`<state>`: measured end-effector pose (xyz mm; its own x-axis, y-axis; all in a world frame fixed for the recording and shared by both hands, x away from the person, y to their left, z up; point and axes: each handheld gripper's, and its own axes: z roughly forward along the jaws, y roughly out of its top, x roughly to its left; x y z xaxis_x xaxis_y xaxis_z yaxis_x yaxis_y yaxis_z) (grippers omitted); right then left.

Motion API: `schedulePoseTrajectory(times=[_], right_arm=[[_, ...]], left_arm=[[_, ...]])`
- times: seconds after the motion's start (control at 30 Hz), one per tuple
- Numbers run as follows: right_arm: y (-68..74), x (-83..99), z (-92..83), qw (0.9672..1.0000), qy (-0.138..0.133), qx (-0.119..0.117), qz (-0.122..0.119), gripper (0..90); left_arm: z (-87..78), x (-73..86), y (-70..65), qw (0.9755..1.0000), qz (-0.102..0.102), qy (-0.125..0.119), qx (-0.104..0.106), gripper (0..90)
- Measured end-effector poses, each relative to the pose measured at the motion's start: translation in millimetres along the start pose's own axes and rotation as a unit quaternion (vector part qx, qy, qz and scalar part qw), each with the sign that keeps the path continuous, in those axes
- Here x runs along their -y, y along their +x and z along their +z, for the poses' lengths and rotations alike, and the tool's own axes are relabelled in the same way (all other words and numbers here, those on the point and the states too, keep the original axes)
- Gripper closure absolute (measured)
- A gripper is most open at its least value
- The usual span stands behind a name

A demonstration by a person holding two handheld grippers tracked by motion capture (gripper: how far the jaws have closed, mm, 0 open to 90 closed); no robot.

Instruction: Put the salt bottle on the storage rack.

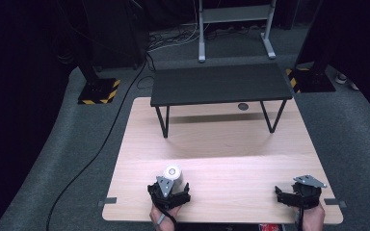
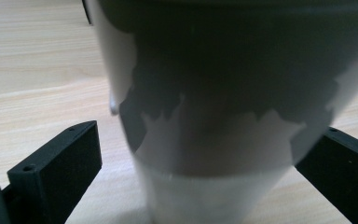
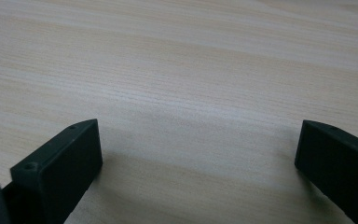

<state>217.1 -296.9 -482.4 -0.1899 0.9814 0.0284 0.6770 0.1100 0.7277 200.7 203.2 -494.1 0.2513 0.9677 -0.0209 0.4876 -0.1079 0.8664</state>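
A white cup point(image 1: 172, 173) with a dark patterned band stands upright near the front left of the wooden table point(image 1: 221, 144). My left gripper point(image 1: 169, 189) sits just behind it, open, its jaws on either side of the cup. In the left gripper view the cup point(image 2: 214, 93) stands close up between the jaws of my left gripper point(image 2: 205, 140); the left jaw is clear of it and the right jaw is at its wall. My right gripper point(image 1: 280, 196) rests open at the front right, over bare wood. The right gripper view has nothing between the jaws of my right gripper point(image 3: 198, 140).
A low black bench-like stand point(image 1: 220, 84) on thin legs occupies the far part of the table. Bare wood lies between it and the grippers. Beyond the table are grey carpet, a cable point(image 1: 101, 144) and metal frame legs point(image 1: 201, 48).
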Motion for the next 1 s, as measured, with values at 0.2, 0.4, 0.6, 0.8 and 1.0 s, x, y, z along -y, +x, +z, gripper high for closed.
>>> schedulePoseTrajectory(times=[0.2, 0.4, 0.6, 0.8, 1.0], right_arm=[[-0.1, 0.1, 0.1, 1.0000, 0.000, 0.000, -0.001, 0.0], [-0.3, 0.1, 0.0, 1.0000, 0.000, -0.001, -0.001, 0.0], [-0.4, 0.2, 0.0, 1.0000, 0.000, -0.001, -0.001, 0.0], [-0.2, 0.3, 0.0, 1.0000, -0.001, -0.001, -0.001, 0.0], [-1.1, 0.6, -0.1, 1.0000, -0.001, -0.003, -0.001, 0.0]], left_arm=[[7.5, -2.8, -0.2, 1.0000, -0.009, -0.004, -0.002, 7.7], [8.9, -1.9, -1.7, 0.9999, 0.000, -0.011, -0.004, 29.0], [7.5, -2.1, 1.3, 0.9999, 0.006, -0.009, 0.005, 29.1], [4.6, -3.2, 4.3, 0.9998, 0.009, -0.011, 0.012, 29.2], [-0.5, -7.1, 6.6, 0.9996, 0.013, -0.014, 0.021, 29.2]])
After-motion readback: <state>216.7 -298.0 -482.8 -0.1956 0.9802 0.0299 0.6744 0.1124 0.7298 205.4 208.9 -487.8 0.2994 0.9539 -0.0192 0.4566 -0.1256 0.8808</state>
